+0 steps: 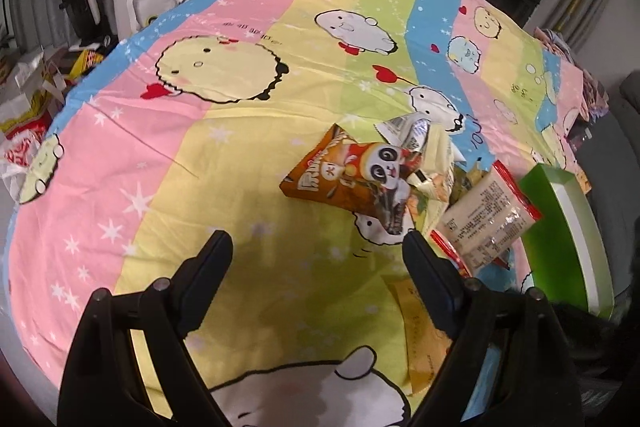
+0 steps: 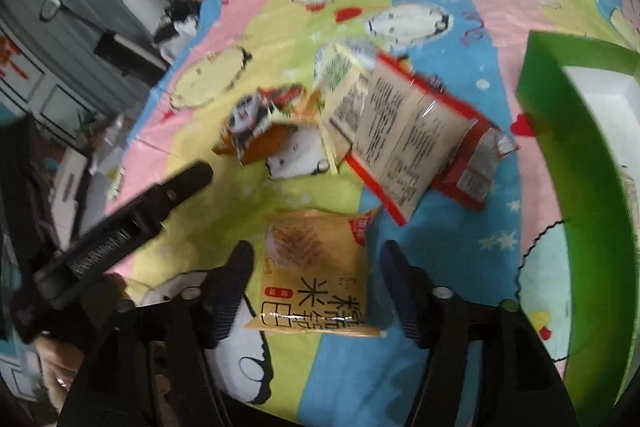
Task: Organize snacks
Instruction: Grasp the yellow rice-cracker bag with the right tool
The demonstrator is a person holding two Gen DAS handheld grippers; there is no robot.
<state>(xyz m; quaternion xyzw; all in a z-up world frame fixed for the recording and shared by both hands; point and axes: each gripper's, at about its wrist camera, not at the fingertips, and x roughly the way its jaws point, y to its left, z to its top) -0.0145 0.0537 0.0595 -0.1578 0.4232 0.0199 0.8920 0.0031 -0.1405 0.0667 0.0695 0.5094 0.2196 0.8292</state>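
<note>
Several snack packets lie in a heap on a cartoon-print bedsheet [image 1: 192, 155]. An orange panda packet [image 1: 352, 179] [image 2: 256, 135] is the leftmost, and a beige packet with red edges [image 1: 484, 219] [image 2: 404, 143] is to its right. A small red packet [image 2: 476, 167] sits beside the beige one. My left gripper [image 1: 316, 241] is open over bare sheet, short of the panda packet. My right gripper [image 2: 316, 251] is open, with a yellow-orange rice-cake packet [image 2: 316, 275] [image 1: 420, 323] lying flat between its fingers, untouched. A green open box [image 1: 560, 227] [image 2: 560, 155] lies on the sheet at the right.
A pale yellow packet [image 1: 412, 135] [image 2: 340, 75] lies at the back of the heap. Bags and boxes [image 1: 24, 131] clutter the floor left of the bed. One finger [image 2: 188, 179] of the left gripper and a hand [image 2: 60, 367] show at the left of the right wrist view.
</note>
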